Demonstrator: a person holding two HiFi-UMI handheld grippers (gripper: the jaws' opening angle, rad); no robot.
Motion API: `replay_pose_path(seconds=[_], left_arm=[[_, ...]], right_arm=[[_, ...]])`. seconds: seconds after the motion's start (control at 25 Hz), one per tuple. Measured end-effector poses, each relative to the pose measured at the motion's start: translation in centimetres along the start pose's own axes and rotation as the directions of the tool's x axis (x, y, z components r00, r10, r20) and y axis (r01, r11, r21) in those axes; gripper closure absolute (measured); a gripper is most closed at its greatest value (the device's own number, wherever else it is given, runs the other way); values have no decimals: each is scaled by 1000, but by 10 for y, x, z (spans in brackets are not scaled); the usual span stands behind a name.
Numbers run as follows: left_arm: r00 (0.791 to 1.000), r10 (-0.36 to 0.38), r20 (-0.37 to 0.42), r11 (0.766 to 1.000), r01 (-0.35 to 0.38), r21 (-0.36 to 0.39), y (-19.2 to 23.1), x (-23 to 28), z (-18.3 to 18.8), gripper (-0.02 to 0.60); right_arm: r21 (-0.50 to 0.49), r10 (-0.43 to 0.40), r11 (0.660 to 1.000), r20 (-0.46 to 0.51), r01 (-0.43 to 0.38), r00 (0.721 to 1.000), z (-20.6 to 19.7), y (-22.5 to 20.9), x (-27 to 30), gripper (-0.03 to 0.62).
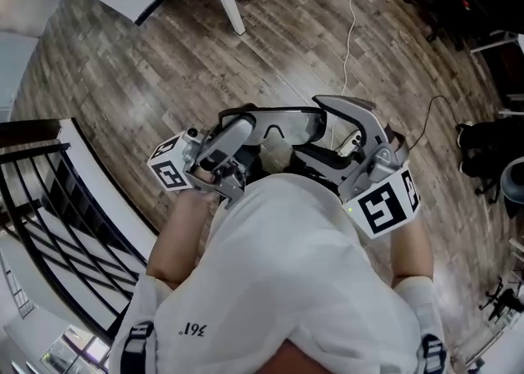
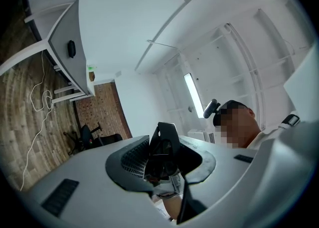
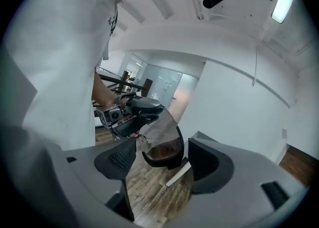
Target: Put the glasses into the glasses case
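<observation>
The left gripper (image 2: 167, 164), jaws clamped on one end of the dark-framed, clear-lensed wraparound glasses (image 1: 286, 125), holds them in the air before the person's white shirt (image 1: 278, 266); the right gripper (image 3: 162, 169), jaws spread wide, straddles the far lens without pressing it. The step in hand is judged to be readying the held glasses for stowing, and the next move calls for bringing them to the case's mouth. No glasses case shows in any view, so its contents cannot be told.
</observation>
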State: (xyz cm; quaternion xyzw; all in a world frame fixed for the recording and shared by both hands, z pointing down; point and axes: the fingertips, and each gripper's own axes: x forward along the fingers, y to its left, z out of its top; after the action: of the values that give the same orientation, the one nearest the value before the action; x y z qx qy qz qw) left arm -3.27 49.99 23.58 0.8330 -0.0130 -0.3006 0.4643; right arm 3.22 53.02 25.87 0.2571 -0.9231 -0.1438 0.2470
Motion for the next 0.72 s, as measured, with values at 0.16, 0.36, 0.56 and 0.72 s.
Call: replay_pose_path(seconds=[0.16, 0.36, 0.56, 0.72], left_arm=[[1000, 28, -13, 999, -28, -26, 9, 0, -2, 440], [1000, 12, 15, 997, -11, -83, 11, 0, -7, 440], [1000, 15, -4, 997, -15, -77, 15, 11, -17, 440], [997, 57, -44, 998, -57, 1, 21, 17, -19, 439]], right_arm=[[19, 15, 1000, 1, -15, 1000, -1, -1, 1, 292], [-18, 10, 1000, -5, -11, 1000, -5, -1, -3, 310], [-6, 30, 1000, 2, -30, 1000, -14, -2, -13, 312], [17, 39, 999, 17, -39, 999, -18, -6, -18, 315]])
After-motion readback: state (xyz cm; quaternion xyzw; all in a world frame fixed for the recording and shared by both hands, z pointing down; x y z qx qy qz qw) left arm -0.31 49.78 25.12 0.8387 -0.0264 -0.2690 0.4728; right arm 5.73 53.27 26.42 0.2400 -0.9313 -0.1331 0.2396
